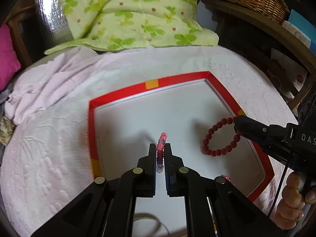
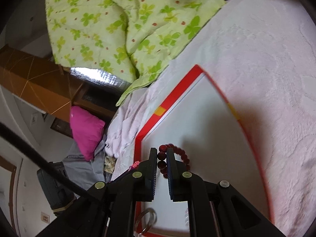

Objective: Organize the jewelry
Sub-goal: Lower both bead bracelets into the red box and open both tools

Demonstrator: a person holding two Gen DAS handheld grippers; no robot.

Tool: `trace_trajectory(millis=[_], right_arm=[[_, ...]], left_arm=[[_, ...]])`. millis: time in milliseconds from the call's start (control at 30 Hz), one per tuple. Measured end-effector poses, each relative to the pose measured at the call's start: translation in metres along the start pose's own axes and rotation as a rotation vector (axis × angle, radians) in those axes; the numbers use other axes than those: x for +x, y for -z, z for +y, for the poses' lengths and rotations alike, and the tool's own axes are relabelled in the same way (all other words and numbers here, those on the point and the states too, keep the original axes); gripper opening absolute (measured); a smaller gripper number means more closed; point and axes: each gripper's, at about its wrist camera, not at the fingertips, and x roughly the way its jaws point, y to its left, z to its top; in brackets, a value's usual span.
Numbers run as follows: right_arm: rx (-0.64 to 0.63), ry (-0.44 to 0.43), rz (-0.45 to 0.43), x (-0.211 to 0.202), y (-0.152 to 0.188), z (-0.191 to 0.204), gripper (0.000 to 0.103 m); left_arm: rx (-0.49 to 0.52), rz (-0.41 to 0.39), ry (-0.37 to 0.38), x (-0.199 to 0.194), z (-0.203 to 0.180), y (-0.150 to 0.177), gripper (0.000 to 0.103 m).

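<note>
left claw (image 1: 160, 148): clamped on pink bead bracelet (image 1: 161, 148)
right claw (image 2: 162, 154): clamped on dark red bead bracelet (image 1: 219, 138)
both: over red-rimmed tray (image 1: 177, 79)

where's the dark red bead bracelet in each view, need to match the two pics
Left wrist view: the dark red bead bracelet hangs right of centre over the tray's white floor, pinched by the right gripper.
Right wrist view: bottom centre, dark red bead bracelet between that gripper's fingers.
Shared landmark: the red-rimmed tray with its yellow patch.
</note>
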Motion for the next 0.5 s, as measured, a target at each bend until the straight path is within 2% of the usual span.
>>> trace_trajectory(millis=[167, 233, 267, 333, 400, 500], right_arm=[[0.046, 0.064, -0.01, 0.0, -0.006, -0.015, 0.014], [0.052, 0.089, -0.007, -0.002, -0.007, -0.018, 0.02], [0.051, 0.095, -0.011, -0.004, -0.008, -0.018, 0.026], [0.049, 0.1, -0.024, -0.008, -0.008, -0.017, 0.029], [0.048, 0.096, -0.029, -0.011, -0.008, -0.015, 0.036], [0.029, 0.096, -0.031, -0.016, -0.006, -0.008, 0.036]], left_arm=[[-0.007, 0.048, -0.003, 0.018, 0.002, 0.001, 0.008], [-0.016, 0.054, 0.006, 0.017, 0.005, 0.004, 0.016], [-0.025, 0.054, 0.018, 0.014, 0.009, 0.007, 0.02], [-0.041, 0.038, 0.032, 0.003, 0.018, 0.013, 0.034], [-0.038, 0.026, 0.039, -0.009, 0.024, 0.019, 0.037], [-0.025, 0.019, 0.039, -0.029, 0.035, 0.032, 0.037]])
